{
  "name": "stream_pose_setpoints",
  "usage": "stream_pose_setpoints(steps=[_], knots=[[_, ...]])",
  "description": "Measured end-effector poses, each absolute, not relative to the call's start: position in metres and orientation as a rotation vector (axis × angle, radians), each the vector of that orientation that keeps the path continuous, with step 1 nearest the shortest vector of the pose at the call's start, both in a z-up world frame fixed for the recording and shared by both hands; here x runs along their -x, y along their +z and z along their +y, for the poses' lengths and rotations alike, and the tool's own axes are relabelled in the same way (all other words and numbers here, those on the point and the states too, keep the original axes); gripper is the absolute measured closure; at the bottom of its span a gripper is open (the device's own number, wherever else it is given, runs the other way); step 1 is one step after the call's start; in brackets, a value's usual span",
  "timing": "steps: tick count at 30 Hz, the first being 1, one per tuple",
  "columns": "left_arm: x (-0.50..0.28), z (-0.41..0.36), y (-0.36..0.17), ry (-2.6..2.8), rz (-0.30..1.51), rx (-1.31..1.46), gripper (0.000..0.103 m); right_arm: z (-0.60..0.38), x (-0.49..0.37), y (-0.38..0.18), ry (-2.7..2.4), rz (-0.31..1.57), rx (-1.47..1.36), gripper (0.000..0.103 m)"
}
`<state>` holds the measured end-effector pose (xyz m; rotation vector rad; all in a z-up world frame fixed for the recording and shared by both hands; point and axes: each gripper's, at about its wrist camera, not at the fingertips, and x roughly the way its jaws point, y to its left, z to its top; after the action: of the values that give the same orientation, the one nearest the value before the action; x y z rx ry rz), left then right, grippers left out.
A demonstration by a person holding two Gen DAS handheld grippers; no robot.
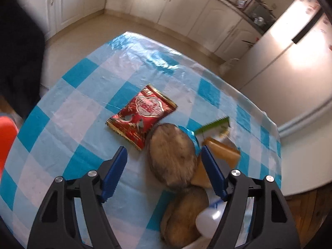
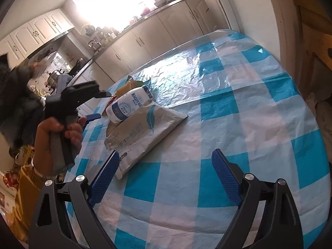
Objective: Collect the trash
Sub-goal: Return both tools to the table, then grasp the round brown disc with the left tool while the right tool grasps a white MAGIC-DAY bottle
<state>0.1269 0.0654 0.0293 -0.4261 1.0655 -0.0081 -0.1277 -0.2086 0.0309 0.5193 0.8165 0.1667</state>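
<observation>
The left hand-held gripper point(image 1: 164, 155) points steeply down over a heap of trash near one side of the table point(image 1: 68, 112), its blue fingers partly spread on either side of a round brownish piece point(image 1: 172, 155); the pads do not visibly press on it, so it holds nothing yet. That straddle looks like the start of a pick. A second brown round piece point(image 1: 184, 213) lies nearer the camera, a white bottle point(image 1: 209, 217) touches it, a tan wrapper point(image 1: 224, 151) sits under the right finger, and a red snack packet point(image 1: 143, 116) lies flat just beside the heap, apart from the fingers. The green-edged wrapper point(image 1: 215, 124) lies further out, near the table's rim. In the right wrist view the right hand-held gripper point(image 2: 166, 170) hangs wide open and empty above the checked cloth, its left finger near the corner of a flat grey pouch point(image 2: 143, 132) on which the bottle leans. The person's hand point(image 2: 60, 132) grips the left tool's handle beyond. The cloth to the right of the pouch is bare up to the curved edge, leaving room to approach; the heap itself is crowded, so a closing finger may nudge neighbours.
</observation>
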Motion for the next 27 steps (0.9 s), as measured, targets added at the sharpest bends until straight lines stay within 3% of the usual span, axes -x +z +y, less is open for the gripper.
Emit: stream_pose_setpoints(steps=[14,22,27], knots=[[-0.152,0.053,0.015,0.039,1.116,0.394,0.029,-0.192,0.098,0.037,0.205,0.829,-0.461,0.013],[-0.14,0.043,0.016,0.03,1.098,0.315,0.046,-0.17,0.059,0.041,0.289,0.86,-0.45,0.013],[-0.131,0.049,0.016,0.012,1.086,0.327,0.047,-0.161,0.033,0.041,0.324,0.869,-0.467,0.013]])
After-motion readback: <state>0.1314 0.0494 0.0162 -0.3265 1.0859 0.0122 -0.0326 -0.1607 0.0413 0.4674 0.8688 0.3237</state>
